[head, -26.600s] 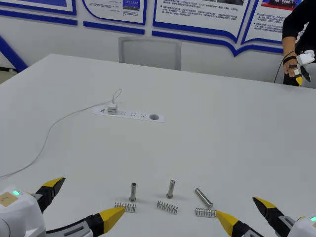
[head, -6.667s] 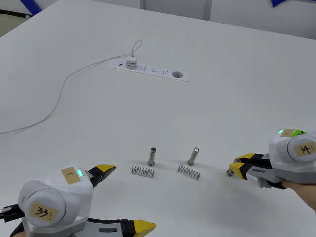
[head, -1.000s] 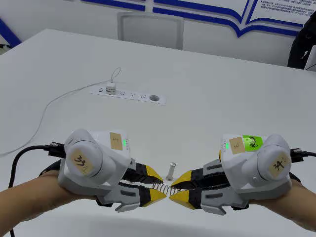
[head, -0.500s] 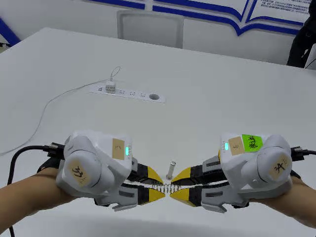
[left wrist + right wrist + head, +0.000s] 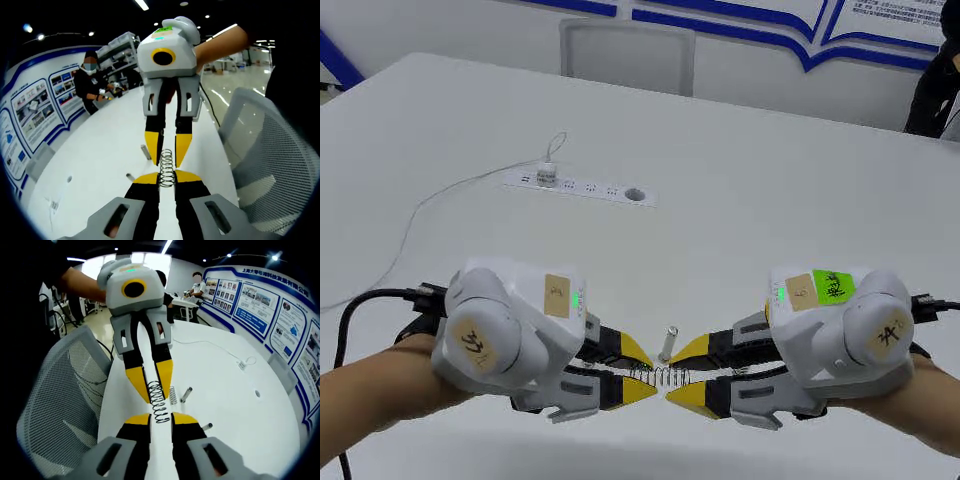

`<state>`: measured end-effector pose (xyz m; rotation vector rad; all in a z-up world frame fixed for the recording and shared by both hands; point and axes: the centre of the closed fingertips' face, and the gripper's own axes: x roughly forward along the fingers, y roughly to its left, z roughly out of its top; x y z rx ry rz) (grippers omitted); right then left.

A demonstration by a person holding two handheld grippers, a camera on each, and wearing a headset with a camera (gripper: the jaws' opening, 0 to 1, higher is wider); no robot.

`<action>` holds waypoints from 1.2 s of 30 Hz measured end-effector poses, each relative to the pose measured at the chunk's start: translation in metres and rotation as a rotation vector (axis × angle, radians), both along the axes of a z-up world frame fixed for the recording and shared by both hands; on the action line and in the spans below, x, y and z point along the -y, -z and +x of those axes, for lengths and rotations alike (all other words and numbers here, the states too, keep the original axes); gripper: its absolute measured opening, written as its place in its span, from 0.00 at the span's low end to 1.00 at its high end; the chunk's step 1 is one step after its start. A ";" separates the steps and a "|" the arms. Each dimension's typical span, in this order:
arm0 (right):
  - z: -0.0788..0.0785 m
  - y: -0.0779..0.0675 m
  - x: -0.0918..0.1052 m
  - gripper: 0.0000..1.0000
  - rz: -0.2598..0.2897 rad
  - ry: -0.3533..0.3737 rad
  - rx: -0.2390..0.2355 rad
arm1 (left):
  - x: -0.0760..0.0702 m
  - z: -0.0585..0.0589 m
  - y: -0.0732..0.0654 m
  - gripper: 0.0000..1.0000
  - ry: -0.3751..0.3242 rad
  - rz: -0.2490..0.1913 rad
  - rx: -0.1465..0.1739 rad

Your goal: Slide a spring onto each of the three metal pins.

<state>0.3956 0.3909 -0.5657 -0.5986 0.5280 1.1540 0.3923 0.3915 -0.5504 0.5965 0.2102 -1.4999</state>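
Note:
A small coil spring [image 5: 660, 377] hangs level above the white table [image 5: 770, 210], stretched between my two grippers, which point tip to tip. My left gripper [image 5: 648, 377] is shut on its left end; in the left gripper view the spring [image 5: 166, 170] stands between my yellow jaws. My right gripper [image 5: 672, 380] is shut on the other end [image 5: 161, 416]. I cannot make out a pin inside the coil. One metal pin [image 5: 668, 343] stands upright just behind the tips. In the right gripper view a loose spring [image 5: 173, 395] lies beside that pin [image 5: 186, 394], and another pin [image 5: 206, 426] sits nearer.
A white power strip [image 5: 582, 188] with a plugged charger and a trailing cable lies at the table's middle left. A grey chair [image 5: 625, 60] stands at the far edge. A person in black [image 5: 932, 90] is at the far right corner.
Both grippers have stayed tip to tip and sunk slightly. The spring between them went from slanted to level. The left gripper has rolled a little.

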 end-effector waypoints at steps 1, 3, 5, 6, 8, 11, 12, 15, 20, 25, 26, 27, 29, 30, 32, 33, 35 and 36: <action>0.000 -0.001 0.000 0.14 0.005 -0.001 0.006 | 0.000 -0.001 0.000 0.10 0.003 -0.002 -0.001; -0.001 -0.001 -0.001 0.12 0.018 -0.002 -0.005 | 0.000 -0.002 0.000 0.10 0.012 0.001 0.003; -0.002 -0.002 -0.001 0.12 0.022 -0.008 -0.007 | 0.000 -0.003 0.001 0.10 0.018 0.007 0.009; -0.003 -0.002 -0.001 0.12 0.020 -0.009 -0.008 | 0.000 -0.003 0.001 0.10 0.021 0.009 0.013; -0.003 -0.004 -0.001 0.11 0.025 -0.013 -0.014 | 0.001 -0.003 0.003 0.10 0.030 0.021 0.029; -0.002 -0.007 0.001 0.11 0.045 -0.009 -0.021 | 0.001 -0.002 0.002 0.10 0.029 0.019 0.035; -0.002 -0.010 0.001 0.11 0.061 -0.002 -0.024 | 0.001 -0.001 0.001 0.10 0.026 0.016 0.037; -0.001 -0.017 -0.001 0.11 0.095 0.004 -0.029 | 0.001 0.001 0.001 0.10 0.021 0.015 0.041; -0.003 -0.027 -0.007 0.11 0.153 -0.001 -0.034 | 0.000 0.003 0.001 0.10 0.009 0.017 0.045; -0.005 -0.031 -0.015 0.11 0.179 -0.010 -0.038 | 0.000 0.002 0.005 0.10 0.004 0.027 0.031; -0.005 -0.031 -0.016 0.11 0.177 -0.014 -0.040 | 0.000 0.002 0.006 0.10 0.007 0.032 0.032; -0.006 -0.031 -0.016 0.11 0.174 -0.018 -0.039 | 0.000 0.001 0.007 0.10 0.010 0.039 0.037; -0.006 -0.032 -0.018 0.11 0.181 -0.019 -0.040 | 0.000 0.001 0.007 0.10 0.008 0.037 0.036; -0.006 -0.033 -0.018 0.11 0.188 -0.016 -0.039 | 0.000 0.001 0.006 0.10 0.003 0.032 0.033; -0.005 -0.036 -0.020 0.11 0.207 -0.012 -0.040 | 0.000 0.003 0.005 0.10 -0.009 0.018 0.023; -0.004 -0.038 -0.020 0.11 0.215 -0.011 -0.041 | 0.001 0.003 0.005 0.10 -0.013 0.013 0.019; -0.004 -0.039 -0.022 0.11 0.220 -0.012 -0.042 | 0.001 0.003 0.004 0.10 -0.016 0.010 0.017; -0.004 -0.039 -0.022 0.11 0.220 -0.012 -0.042 | 0.001 0.003 0.004 0.10 -0.017 0.010 0.016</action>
